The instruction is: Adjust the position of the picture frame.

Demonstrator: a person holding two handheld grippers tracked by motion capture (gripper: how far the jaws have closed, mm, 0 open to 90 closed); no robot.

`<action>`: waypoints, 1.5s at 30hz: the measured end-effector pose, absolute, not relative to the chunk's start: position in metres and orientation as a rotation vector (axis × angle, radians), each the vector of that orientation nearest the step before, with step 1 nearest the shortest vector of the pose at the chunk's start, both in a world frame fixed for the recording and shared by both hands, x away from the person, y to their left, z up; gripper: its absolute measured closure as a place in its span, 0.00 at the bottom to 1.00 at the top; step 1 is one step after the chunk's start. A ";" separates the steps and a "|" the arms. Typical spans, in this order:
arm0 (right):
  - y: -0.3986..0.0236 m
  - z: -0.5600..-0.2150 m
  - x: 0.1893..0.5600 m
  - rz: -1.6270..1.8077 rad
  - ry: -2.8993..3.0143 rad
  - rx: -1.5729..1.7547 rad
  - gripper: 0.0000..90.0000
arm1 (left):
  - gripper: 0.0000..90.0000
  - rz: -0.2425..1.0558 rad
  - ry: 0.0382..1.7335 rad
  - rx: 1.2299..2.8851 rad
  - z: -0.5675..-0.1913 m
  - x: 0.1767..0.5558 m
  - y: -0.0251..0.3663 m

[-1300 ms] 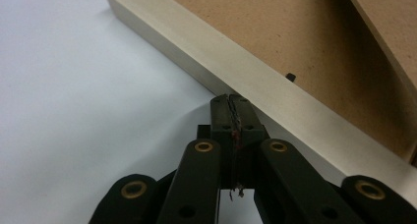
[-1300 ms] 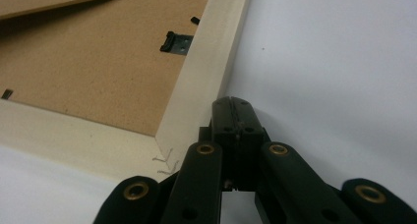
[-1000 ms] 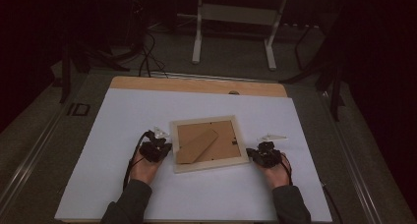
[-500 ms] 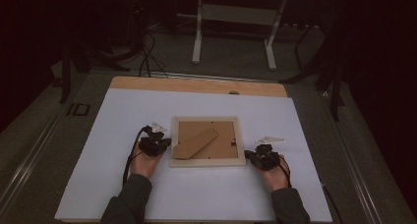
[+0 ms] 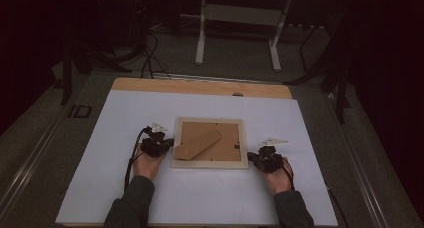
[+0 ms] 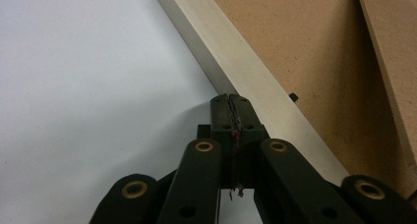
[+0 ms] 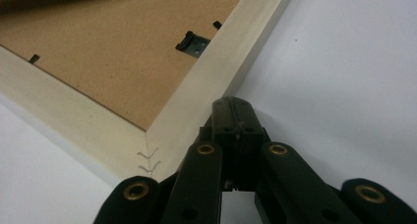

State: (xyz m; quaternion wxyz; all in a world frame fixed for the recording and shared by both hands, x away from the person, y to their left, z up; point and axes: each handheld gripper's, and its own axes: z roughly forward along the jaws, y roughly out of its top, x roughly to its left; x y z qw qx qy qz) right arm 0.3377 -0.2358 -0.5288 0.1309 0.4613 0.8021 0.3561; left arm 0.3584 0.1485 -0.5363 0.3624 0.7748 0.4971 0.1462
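Picture frame (image 5: 210, 143) lies face down near the bench (image 5: 125, 198) centre, backing board up. Left gripper (image 6: 230, 102), jaws pressed together, tip against the frame's left rail. Right gripper (image 7: 235, 106), likewise closed, tip at its right rail near the front corner. Step, judged: squaring the frame by pushing. Next move needs balanced pushes. No readable writing.

Right tongs (image 7: 231, 106) are pinched tight together, tips pressed up against the outer edge of the pale wooden picture frame (image 7: 206, 86) close to its corner. The frame lies face down on the white worktop (image 7: 344, 76), brown backing board (image 7: 108, 52) up, a small black metal hanger (image 7: 193, 42) at the board's edge.
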 end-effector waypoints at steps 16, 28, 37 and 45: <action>-0.227 -0.531 0.351 1.068 2.346 1.352 1.00 | 1.00 0.297 1.277 1.977 -0.537 0.333 0.165; -0.226 -0.532 0.358 1.083 2.343 1.353 1.00 | 1.00 0.305 1.264 1.967 -0.539 0.316 0.166; -0.227 -0.533 0.360 1.093 2.321 1.370 1.00 | 1.00 0.306 1.258 1.966 -0.539 0.311 0.164; -0.227 -0.534 0.357 1.100 2.298 1.369 1.00 | 1.00 0.319 1.244 1.961 -0.540 0.311 0.164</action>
